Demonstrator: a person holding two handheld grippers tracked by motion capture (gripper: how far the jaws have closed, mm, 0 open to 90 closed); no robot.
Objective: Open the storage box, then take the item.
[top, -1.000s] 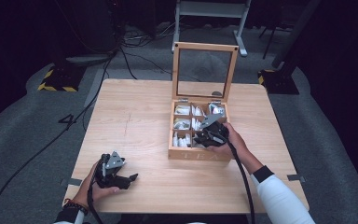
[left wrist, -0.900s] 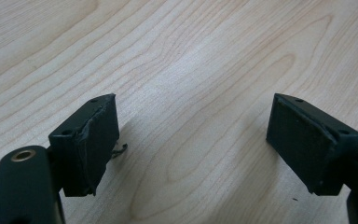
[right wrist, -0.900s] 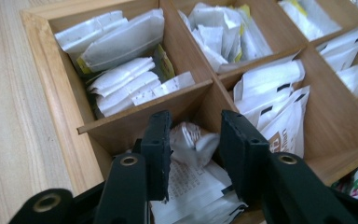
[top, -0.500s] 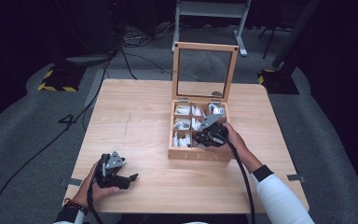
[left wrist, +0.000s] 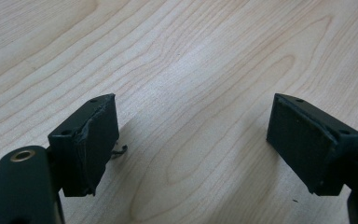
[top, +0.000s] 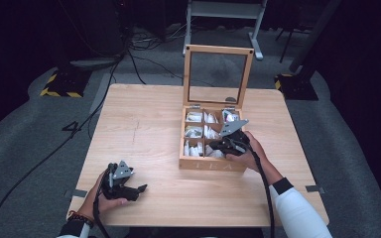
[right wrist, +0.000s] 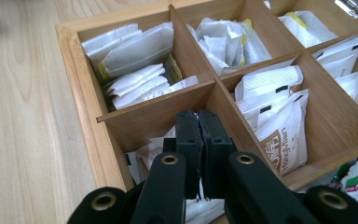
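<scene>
An open wooden tea box (top: 211, 163) stands right of the table's middle, its compartments stuffed with white tea packets (right wrist: 130, 51). My right gripper (top: 217, 147) dips into the box's near compartment. Its jaws have just been closing and now stand shut (right wrist: 198, 116), with a thin white packet edge (right wrist: 205, 207) pinched between the pads. My left gripper (top: 140, 189) rests low at the table's near left. It is open (left wrist: 191, 140), with bare wood between its pads.
The box's glass-paned lid (top: 218, 74) stands upright at the back. The light wooden table (top: 144, 124) stretches left of the box. Cables and a metal stand foot lie on the dark floor beyond the far edge.
</scene>
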